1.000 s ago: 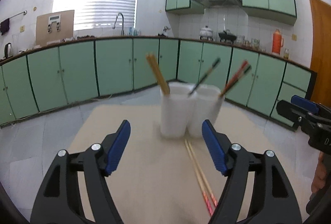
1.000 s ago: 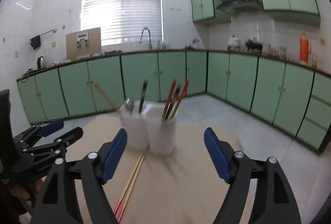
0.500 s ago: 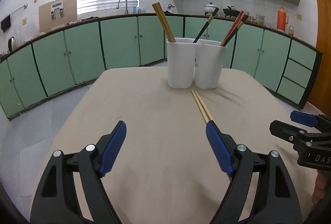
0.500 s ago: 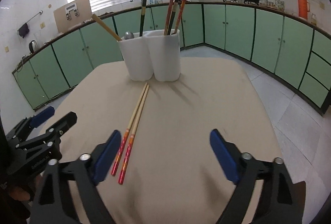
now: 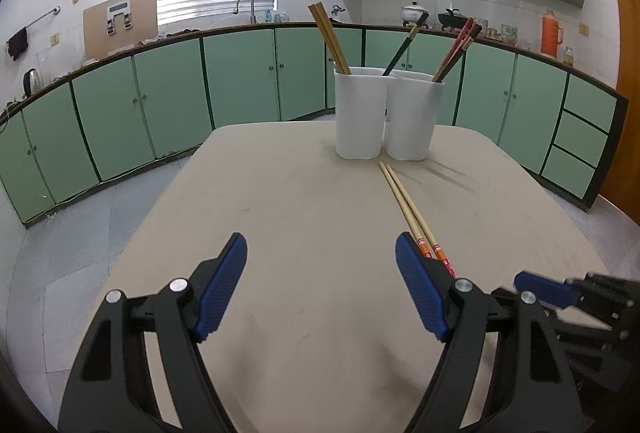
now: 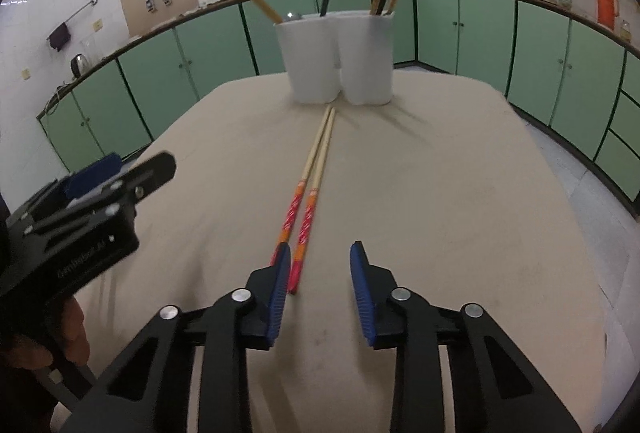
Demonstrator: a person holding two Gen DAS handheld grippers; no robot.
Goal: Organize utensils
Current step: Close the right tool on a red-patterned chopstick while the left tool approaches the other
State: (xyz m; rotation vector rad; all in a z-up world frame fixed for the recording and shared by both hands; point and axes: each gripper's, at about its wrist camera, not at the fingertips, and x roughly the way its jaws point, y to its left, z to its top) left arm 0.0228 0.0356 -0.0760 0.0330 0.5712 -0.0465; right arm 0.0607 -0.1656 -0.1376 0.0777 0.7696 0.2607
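A pair of bamboo chopsticks with red-orange handles [image 6: 316, 169] lies on the beige table, tips toward the white two-part utensil holder [image 6: 336, 61]. The holder contains wooden, black and red chopsticks. My right gripper [image 6: 320, 285] is open just over the table; the handle ends of the pair lie between its fingers, near the left finger [image 6: 280, 289]. My left gripper [image 5: 320, 285] is open and empty above the table; the chopsticks [image 5: 404, 205] run past its right finger [image 5: 420, 285] toward the holder [image 5: 388, 113].
The beige table [image 5: 300, 201] has rounded edges, with grey floor and green cabinets [image 5: 168, 97] around it. The left gripper's body [image 6: 80, 225] shows at the left of the right wrist view; the right gripper [image 5: 576, 297] shows at the lower right of the left wrist view.
Both grippers have pulled back from the holder and dropped toward the table. The right gripper has narrowed and now straddles the handle ends of the lying chopsticks.
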